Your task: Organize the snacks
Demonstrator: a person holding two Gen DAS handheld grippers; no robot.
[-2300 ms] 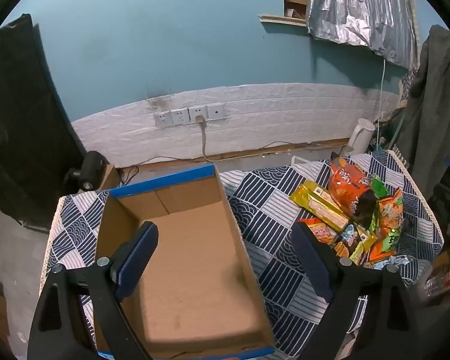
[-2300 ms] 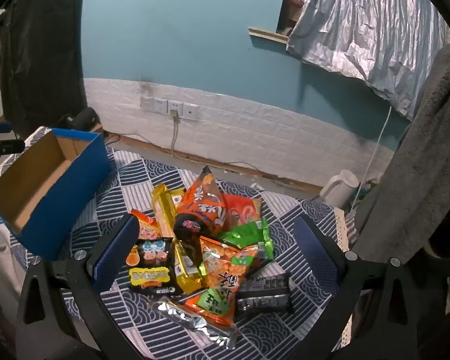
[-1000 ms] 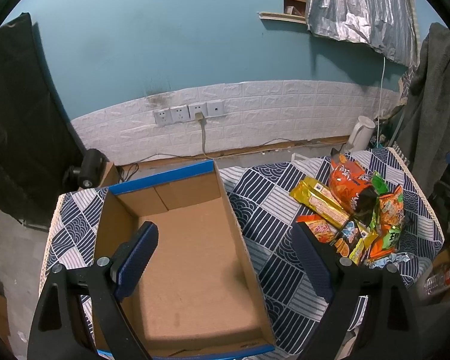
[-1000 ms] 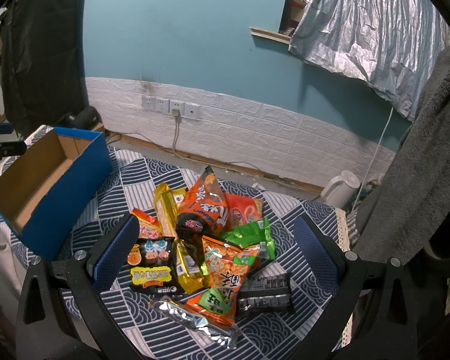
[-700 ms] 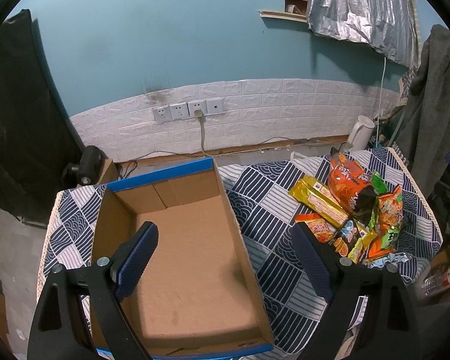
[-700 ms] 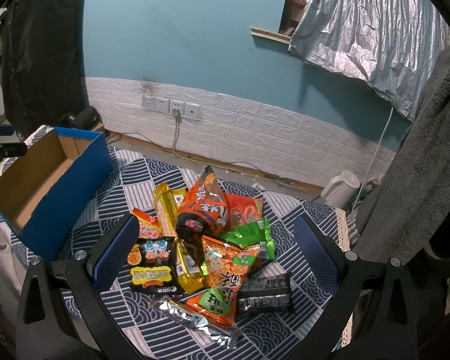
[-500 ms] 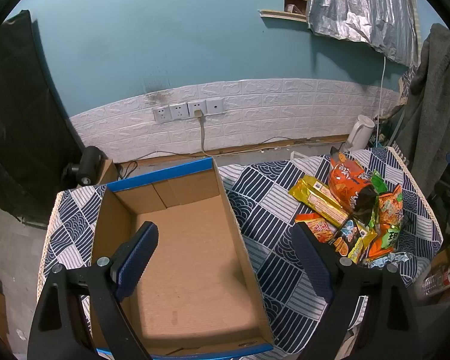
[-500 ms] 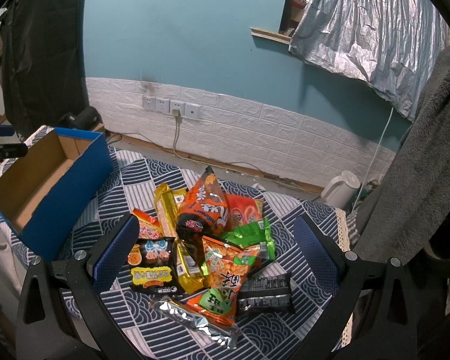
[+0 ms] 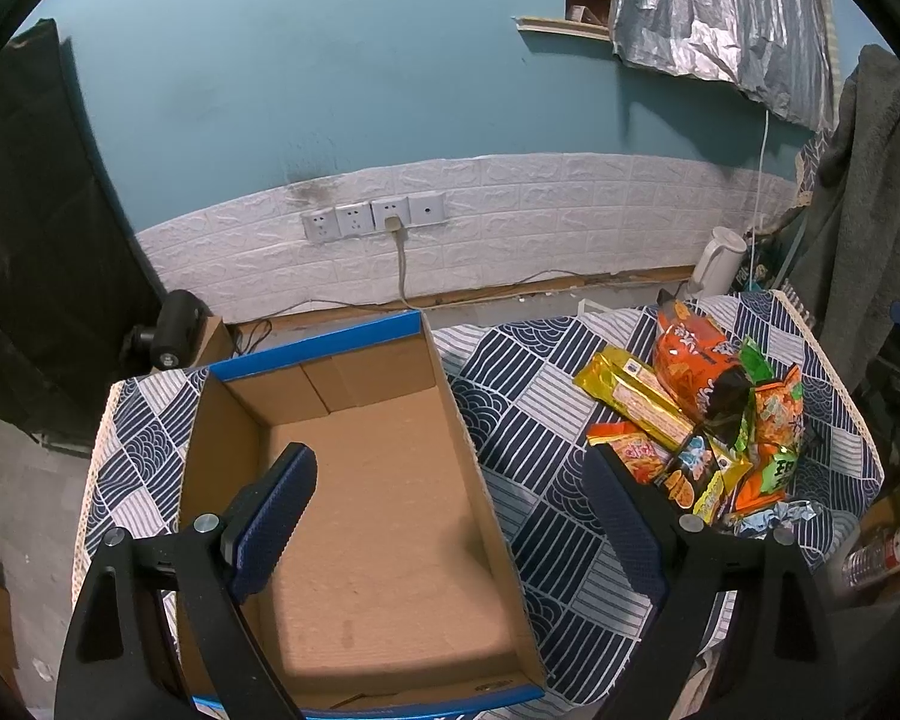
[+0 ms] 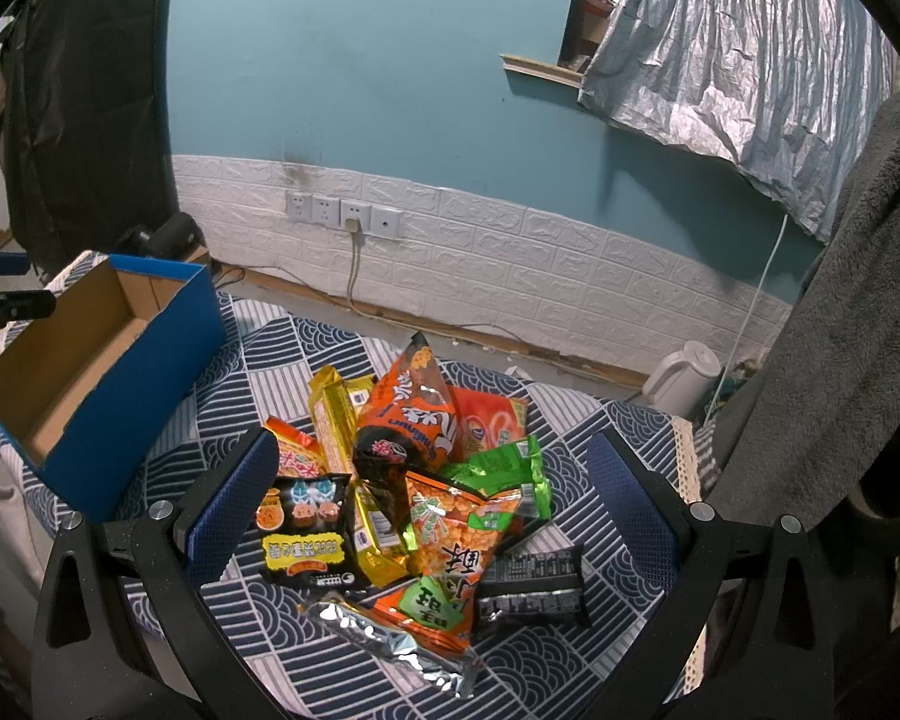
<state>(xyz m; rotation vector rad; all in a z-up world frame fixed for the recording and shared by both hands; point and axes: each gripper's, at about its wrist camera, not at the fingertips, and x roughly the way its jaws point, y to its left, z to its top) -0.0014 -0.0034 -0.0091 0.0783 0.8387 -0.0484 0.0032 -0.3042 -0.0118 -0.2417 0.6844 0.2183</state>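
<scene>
Meanwhile, left hand-held gripper (image 9: 450,504) hovers wide open above the box (image 9: 384,510), right hand-held gripper (image 10: 432,498) likewise gaping, empty, over the snacks (image 10: 426,480)

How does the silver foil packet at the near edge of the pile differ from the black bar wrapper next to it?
The silver foil packet is shiny and unprinted on the side shown; the black bar wrapper is dark with small white print. The silver foil packet lies diagonally at the pile's near edge, longer and narrower; the black bar wrapper sits beside it, nearly level and shorter. Both lie flat on the patterned cloth, untouched.
</scene>
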